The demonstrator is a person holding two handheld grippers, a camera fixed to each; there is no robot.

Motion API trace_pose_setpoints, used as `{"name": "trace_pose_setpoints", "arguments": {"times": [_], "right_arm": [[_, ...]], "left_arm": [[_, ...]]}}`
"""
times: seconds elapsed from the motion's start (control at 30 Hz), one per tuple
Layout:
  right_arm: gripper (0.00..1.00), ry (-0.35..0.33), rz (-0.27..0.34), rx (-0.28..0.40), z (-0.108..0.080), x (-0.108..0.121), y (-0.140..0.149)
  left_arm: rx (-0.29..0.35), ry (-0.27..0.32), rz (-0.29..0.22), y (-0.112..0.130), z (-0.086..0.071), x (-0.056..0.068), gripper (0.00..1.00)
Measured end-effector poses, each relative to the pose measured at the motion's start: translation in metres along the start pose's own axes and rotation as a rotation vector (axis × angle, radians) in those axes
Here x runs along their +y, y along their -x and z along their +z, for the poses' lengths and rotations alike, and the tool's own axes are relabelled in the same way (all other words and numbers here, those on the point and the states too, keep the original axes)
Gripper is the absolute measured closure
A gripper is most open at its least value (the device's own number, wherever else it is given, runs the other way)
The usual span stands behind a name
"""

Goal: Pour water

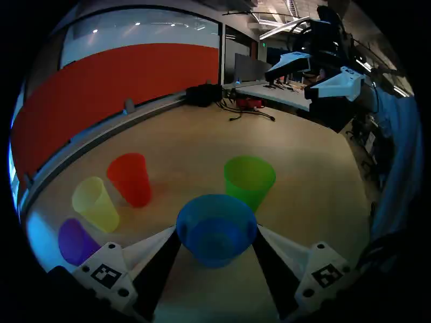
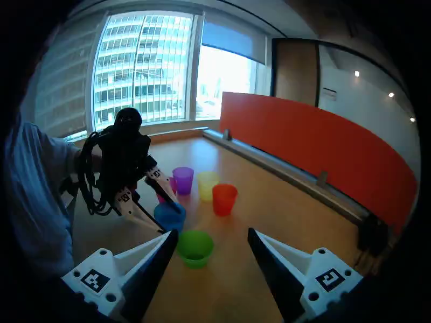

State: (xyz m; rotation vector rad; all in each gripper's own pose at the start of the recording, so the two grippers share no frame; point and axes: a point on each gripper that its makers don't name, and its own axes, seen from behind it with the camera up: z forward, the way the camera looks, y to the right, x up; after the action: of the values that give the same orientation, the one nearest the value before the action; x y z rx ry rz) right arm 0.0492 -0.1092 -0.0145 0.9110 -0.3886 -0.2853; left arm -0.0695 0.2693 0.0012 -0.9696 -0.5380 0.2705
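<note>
Left gripper view puts the blue translucent plastic cup point(image 1: 216, 237) right between the fingers of my left gripper point(image 1: 216, 230), down by the pale wooden table point(image 1: 301, 177). Whether it rests on the table or hangs just above it, I cannot tell. I judge the cup light and thin-walled, smooth enough to slip and soft enough to buckle under a hard squeeze. The hold belongs on the tapered wall a little below the rim, with modest pressure. I cannot tell whether it carries water; if it does, the weight will sit low and slosh as I tip.

My left gripper is closed down to the cup's width, one finger against each side of the wall, and as far as I can see both press on it.

Just beyond the blue cup, close beside it, stands the green translucent plastic cup point(image 1: 249, 180), mouth up, the likely receiver. Farther from the blue cup, to its left in this view, sit the red plastic cup point(image 1: 130, 177), the yellow plastic cup point(image 1: 96, 203) and the purple plastic cup point(image 1: 75, 241), each apart from it.

In the right gripper view my right gripper point(image 2: 211, 232) is spread wide and holds nothing. It hovers on the far side of the green cup from the blue cup, touching neither.
</note>
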Motion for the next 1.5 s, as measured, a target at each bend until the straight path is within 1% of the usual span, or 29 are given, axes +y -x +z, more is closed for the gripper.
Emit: {"name": "trace_pose_setpoints", "arguments": {"times": [0.23,0.47,0.73,1.07,1.37,1.5], "right_arm": [[0.00,0.005,-0.004,0.001,-0.001,-0.002,-0.002],[0.00,0.012,0.001,0.004,-0.002,-0.002,-0.001],[0.00,0.023,0.009,0.005,-0.002,0.000,0.002],[0.00,0.023,0.024,0.000,0.002,0.000,0.008],[0.00,0.015,0.033,-0.003,0.008,-0.002,0.013],[0.00,0.012,0.038,-0.005,0.011,-0.004,0.016]], "left_arm": [[0.059,-0.012,0.005,-0.024,-0.018,0.000,0.13],[0.127,-0.038,0.009,-0.054,-0.039,-0.006,0.14],[0.194,-0.067,0.020,-0.083,-0.064,-0.014,0.14],[0.283,-0.104,0.038,-0.122,-0.100,-0.024,0.13],[0.371,-0.132,0.028,-0.154,-0.129,-0.034,0.13],[0.400,-0.138,0.014,-0.164,-0.138,-0.037,0.14]]}}
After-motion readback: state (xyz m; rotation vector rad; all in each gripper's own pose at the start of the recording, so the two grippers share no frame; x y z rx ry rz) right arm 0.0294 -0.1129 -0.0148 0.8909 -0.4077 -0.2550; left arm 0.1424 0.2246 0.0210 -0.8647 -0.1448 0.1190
